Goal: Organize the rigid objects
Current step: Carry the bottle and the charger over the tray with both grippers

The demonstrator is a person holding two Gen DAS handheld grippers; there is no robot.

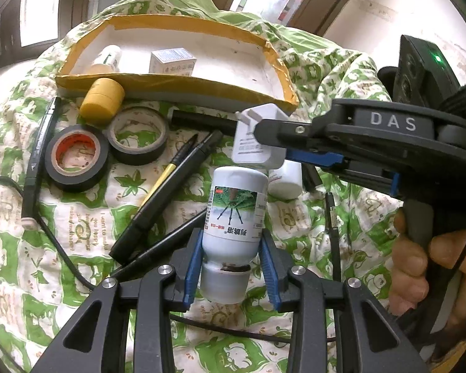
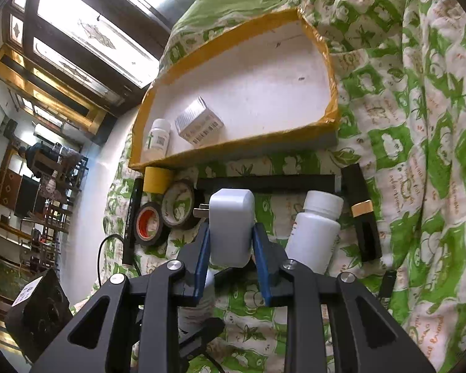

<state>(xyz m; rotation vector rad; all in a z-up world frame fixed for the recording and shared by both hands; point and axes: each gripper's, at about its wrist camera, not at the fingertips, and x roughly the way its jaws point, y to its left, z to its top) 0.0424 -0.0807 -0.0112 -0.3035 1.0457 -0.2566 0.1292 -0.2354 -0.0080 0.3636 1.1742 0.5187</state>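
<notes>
Bottle (image 1: 234,214) and charger (image 2: 231,231) were both in hand: our left gripper (image 1: 231,267) had its blue pads closed on the bottle's neck end, label upside down to the camera, and our right gripper (image 2: 231,258) was clamped on the white charger, prongs sticking out to the left. The tray (image 2: 177,158) lay ahead of both grippers, beyond the tape rolls (image 1: 77,158) and pens (image 1: 171,183), with a small box (image 2: 198,121) and a small bottle (image 2: 158,138) already at its left end.

We judged the step to be carrying both pieces over the near wall into the tray. To do it well, we needed to clear the yellow rim before lowering and aim for the bare floor to the right of the box. Since the grippers were close together, one had to go first so the arms did not cross. The round bottle looked likely to roll, so we meant to set it down gently. A second white bottle (image 2: 317,233) waited just right of the right gripper, on the quilt (image 2: 419,155).
</notes>
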